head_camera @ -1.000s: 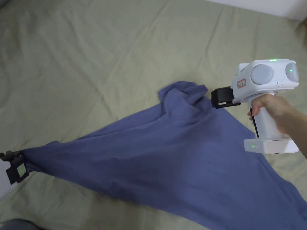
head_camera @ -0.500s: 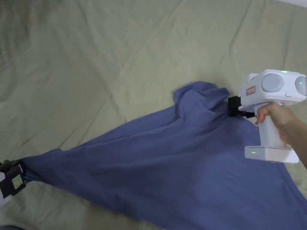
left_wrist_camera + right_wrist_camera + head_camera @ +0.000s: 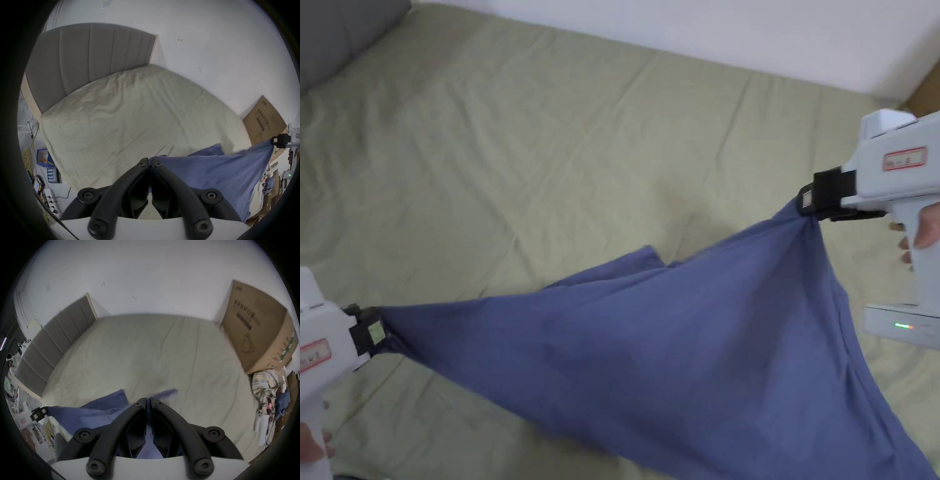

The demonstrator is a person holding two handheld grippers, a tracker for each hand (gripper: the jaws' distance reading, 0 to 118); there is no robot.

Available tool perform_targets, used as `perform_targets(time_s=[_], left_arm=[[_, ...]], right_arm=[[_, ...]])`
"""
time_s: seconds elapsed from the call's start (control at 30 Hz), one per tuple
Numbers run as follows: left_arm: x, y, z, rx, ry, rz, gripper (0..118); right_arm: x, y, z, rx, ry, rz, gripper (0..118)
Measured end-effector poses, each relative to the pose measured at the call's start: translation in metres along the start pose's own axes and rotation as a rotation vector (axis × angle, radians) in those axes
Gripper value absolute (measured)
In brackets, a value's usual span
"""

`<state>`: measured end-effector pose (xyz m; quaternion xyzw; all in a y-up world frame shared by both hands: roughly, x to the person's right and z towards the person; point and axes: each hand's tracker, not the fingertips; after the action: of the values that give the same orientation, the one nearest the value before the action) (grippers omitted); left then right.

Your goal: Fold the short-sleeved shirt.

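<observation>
The blue short-sleeved shirt (image 3: 687, 350) hangs stretched in the air between both grippers above the bed. My left gripper (image 3: 376, 326) at the lower left is shut on one corner of the cloth. Higher up at the right, my right gripper (image 3: 805, 205) is shut on another corner. The lower part of the shirt drapes down to the bottom right, and a fold tip (image 3: 650, 256) touches the sheet. In the left gripper view the jaws (image 3: 148, 160) pinch the blue shirt (image 3: 219, 175). In the right gripper view the jaws (image 3: 148, 400) clamp the shirt (image 3: 90, 413).
The bed with its pale green sheet (image 3: 550, 144) spreads under the shirt. A grey headboard (image 3: 90, 55) stands at the far left, a white wall (image 3: 737, 31) runs behind. A cardboard box (image 3: 259, 331) and a pile of clothes (image 3: 269, 389) sit beside the bed on the right.
The right gripper closed on the shirt's bunched corner and lifted it up and to the right, pulling the cloth taut off the bed. The left gripper kept its grip.
</observation>
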<state>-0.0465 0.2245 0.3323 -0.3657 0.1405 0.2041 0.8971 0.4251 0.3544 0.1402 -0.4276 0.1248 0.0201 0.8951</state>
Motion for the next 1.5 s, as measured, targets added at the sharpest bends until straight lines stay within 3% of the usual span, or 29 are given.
perform_targets(time_s=[0.2, 0.33, 0.53, 0.6, 0.77, 0.9, 1.23, 1.5], left_arm=[[0.033, 0.058, 0.058, 0.166, -0.159, -0.018, 0], [0.063, 0.11, 0.1, 0.293, -0.238, -0.075, 0], [0.118, 0.195, 0.17, 0.502, -0.253, -0.269, 0], [0.138, 0.225, 0.185, 0.505, -0.24, -0.301, 0], [0.185, 0.287, 0.203, 0.539, -0.15, -0.361, 0], [0.23, 0.323, 0.193, 0.564, 0.013, -0.462, 0], [0.284, 0.403, 0.151, 0.67, 0.104, -0.373, 0], [0.314, 0.444, 0.105, 0.761, 0.061, -0.275, 0]], right_arm=[[0.014, -0.005, 0.176, 0.223, -0.007, -0.032, 3], [0.023, -0.005, 0.275, 0.392, -0.071, -0.053, 3], [0.033, 0.007, 0.359, 0.513, -0.284, -0.079, 3], [0.03, 0.017, 0.365, 0.531, -0.312, -0.075, 3], [0.034, 0.054, 0.366, 0.606, -0.322, -0.177, 3], [0.03, 0.098, 0.347, 0.62, -0.378, -0.159, 3], [0.026, 0.227, 0.297, 0.711, -0.477, -0.17, 3], [0.026, 0.286, 0.252, 0.832, -0.5, -0.204, 3]])
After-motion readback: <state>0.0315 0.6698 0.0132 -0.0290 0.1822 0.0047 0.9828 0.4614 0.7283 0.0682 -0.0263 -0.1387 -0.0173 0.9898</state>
